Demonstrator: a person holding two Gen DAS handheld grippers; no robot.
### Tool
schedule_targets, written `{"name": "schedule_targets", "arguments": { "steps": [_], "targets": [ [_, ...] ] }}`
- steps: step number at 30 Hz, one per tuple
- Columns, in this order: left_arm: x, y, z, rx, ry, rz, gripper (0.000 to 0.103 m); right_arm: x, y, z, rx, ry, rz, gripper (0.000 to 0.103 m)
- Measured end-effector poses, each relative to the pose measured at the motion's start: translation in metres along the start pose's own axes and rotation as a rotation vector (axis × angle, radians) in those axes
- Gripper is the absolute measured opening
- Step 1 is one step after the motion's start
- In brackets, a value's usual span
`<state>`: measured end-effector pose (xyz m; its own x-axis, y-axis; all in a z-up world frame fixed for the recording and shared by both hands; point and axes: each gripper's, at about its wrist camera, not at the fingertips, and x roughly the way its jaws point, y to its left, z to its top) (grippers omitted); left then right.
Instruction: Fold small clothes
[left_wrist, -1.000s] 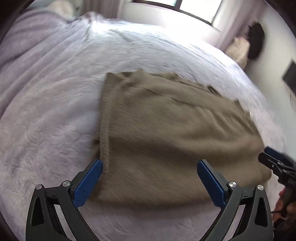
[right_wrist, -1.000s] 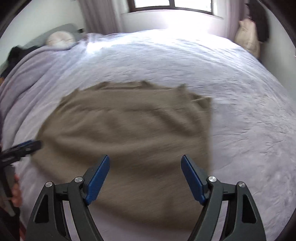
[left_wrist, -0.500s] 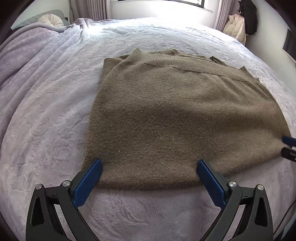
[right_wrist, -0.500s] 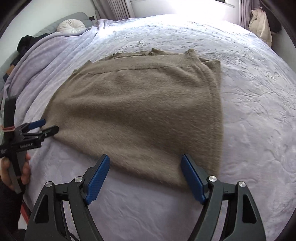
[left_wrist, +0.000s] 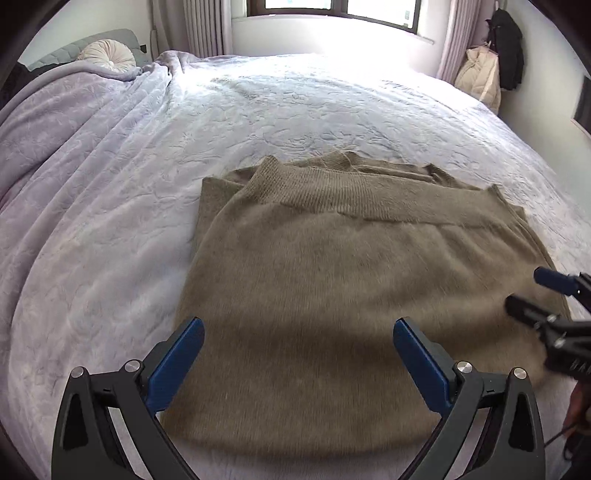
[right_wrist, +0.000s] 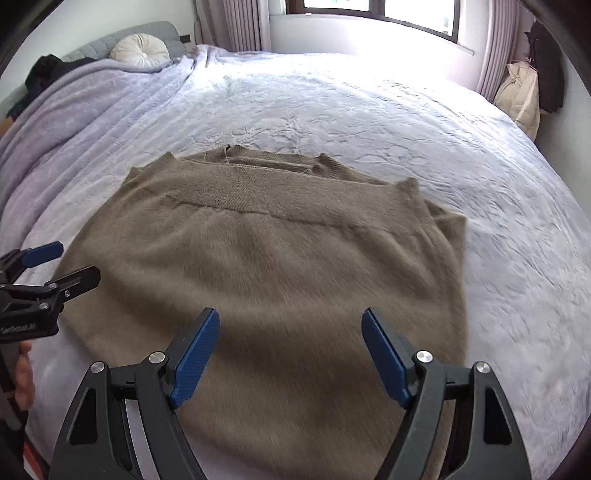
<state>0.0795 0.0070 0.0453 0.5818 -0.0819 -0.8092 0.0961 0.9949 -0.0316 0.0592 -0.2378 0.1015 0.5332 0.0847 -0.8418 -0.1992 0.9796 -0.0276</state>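
Olive-brown fuzzy knit garment lies half-folded on lavender quilted bedspread; grip pending.
Left gripper and right gripper both gape empty; judged best: pinch near corners together.

Sweater near part motion-blurred; hem hidden.

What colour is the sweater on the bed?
The sweater is olive-brown, a plain knit; the left wrist view shows it best.
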Motion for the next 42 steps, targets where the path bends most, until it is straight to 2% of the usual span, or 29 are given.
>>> {"name": "schedule_targets", "arguments": {
  "steps": [4, 6, 11, 13, 15, 17, 19, 22, 27, 28, 29, 31, 35, 37, 39, 40, 42],
  "targets": [
    [0.033, -0.002, 0.015, -0.006, 0.048, 0.048, 0.103, 0.034, 0.009, 0.015, -0.002, 0.057, -0.032, 0.082],
    [0.051, 0.002, 0.018, -0.01, 0.078, 0.064, 0.103, 0.042, 0.005, 0.018, 0.001, 0.045, -0.054, 0.083],
    [0.046, 0.024, 0.028, -0.035, 0.062, 0.02, 0.103, 0.047, -0.026, 0.026, 0.082, 0.03, -0.09, 0.083],
    [0.037, 0.042, 0.028, -0.075, 0.042, 0.059, 0.103, 0.041, -0.041, 0.025, 0.125, 0.034, -0.099, 0.083],
    [0.03, 0.068, 0.025, -0.148, 0.041, 0.002, 0.103, 0.03, -0.044, 0.023, 0.137, 0.023, -0.118, 0.083],
    [0.03, 0.095, 0.019, -0.238, 0.061, -0.061, 0.103, 0.017, -0.041, 0.023, 0.14, -0.011, -0.091, 0.084],
    [0.031, 0.109, 0.008, -0.309, 0.061, -0.09, 0.103, 0.012, -0.028, 0.028, 0.113, -0.03, -0.044, 0.084],
    [0.04, 0.107, -0.006, -0.309, 0.055, -0.095, 0.103, 0.022, 0.003, 0.045, 0.05, -0.014, 0.015, 0.084],
    [0.041, 0.094, -0.029, -0.266, -0.089, -0.018, 0.103, 0.067, 0.052, 0.074, -0.006, 0.085, 0.08, 0.084],
    [0.041, 0.093, -0.03, -0.261, -0.098, -0.012, 0.103, 0.08, 0.06, 0.079, -0.014, 0.12, 0.081, 0.088],
    [0.042, 0.094, -0.03, -0.261, -0.098, -0.014, 0.103, 0.089, 0.066, 0.082, -0.025, 0.132, 0.054, 0.095],
    [0.044, 0.097, -0.03, -0.271, -0.093, -0.032, 0.103, 0.101, 0.075, 0.088, -0.057, 0.118, 0.002, 0.103],
    [0.045, 0.102, -0.029, -0.282, -0.105, -0.057, 0.103, 0.107, 0.083, 0.109, -0.027, 0.124, -0.028, 0.103],
    [0.046, 0.1, -0.029, -0.282, -0.11, -0.059, 0.103, 0.094, 0.096, 0.115, -0.029, 0.062, 0.021, 0.103],
    [0.045, 0.1, -0.03, -0.284, -0.11, -0.065, 0.103, 0.091, 0.119, 0.12, -0.097, 0.033, 0.02, 0.103],
    [0.046, 0.101, -0.03, -0.284, -0.109, -0.07, 0.103, 0.097, 0.131, 0.122, -0.136, 0.044, 0.013, 0.103],
    [0.046, 0.102, -0.029, -0.284, -0.106, -0.081, 0.103, 0.124, 0.152, 0.122, -0.194, 0.138, 0.006, 0.103]
  ]
}}
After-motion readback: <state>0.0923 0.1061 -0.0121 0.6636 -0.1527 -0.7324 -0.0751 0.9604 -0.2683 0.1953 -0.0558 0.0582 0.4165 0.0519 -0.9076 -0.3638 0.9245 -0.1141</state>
